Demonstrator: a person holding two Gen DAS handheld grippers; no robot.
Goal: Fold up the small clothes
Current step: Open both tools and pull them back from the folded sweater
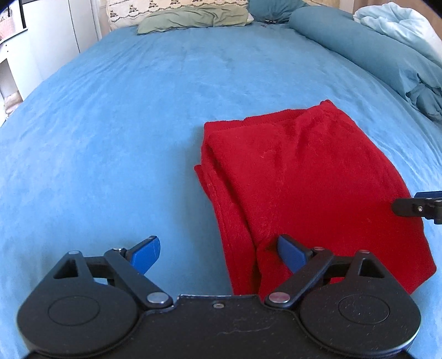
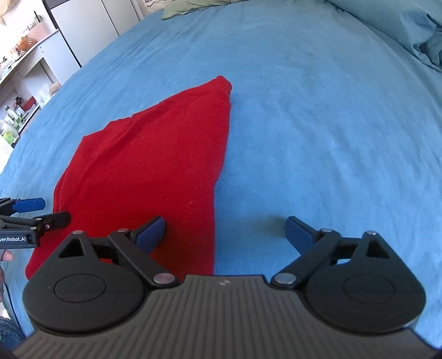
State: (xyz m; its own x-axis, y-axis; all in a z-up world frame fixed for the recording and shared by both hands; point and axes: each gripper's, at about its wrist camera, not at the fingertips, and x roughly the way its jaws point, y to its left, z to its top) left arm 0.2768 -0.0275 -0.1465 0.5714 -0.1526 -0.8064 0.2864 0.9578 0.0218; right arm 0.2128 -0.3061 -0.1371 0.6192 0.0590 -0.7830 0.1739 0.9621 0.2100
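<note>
Nearest the lens in the left wrist view, the left tool (image 1: 218, 255) is seen with its blue-padded fingers (image 1: 146, 254) spread wide apart and nothing held between them; its right finger lies over the near edge of the red garment (image 1: 304, 179), though contact cannot be judged. In the right wrist view the right tool (image 2: 225, 233) is likewise held wide apart and empty, with its left finger over the garment's near right part and its right finger over bare sheet.

The red garment is laid folded on the blue bed (image 1: 110, 138), toward its near side. A doubled, layered fold is seen along its left edge, and its right edge runs straight to a pointed far corner. Its near edge is hidden behind both tool bodies, so the full outline cannot be made out.

Wide bare sheet is left open to the left of the garment, beyond it, and to its right. Each tool is caught at the margin of the other's view, just beside the garment's outer edges and cut off by the frame.

Farther out, a green pillow (image 1: 193, 16) is seen at the head of the bed and a teal duvet (image 1: 373, 55) is bunched along the far right side. White shelves (image 2: 25, 91) with small items too small to identify stand off the bed's left side.
</note>
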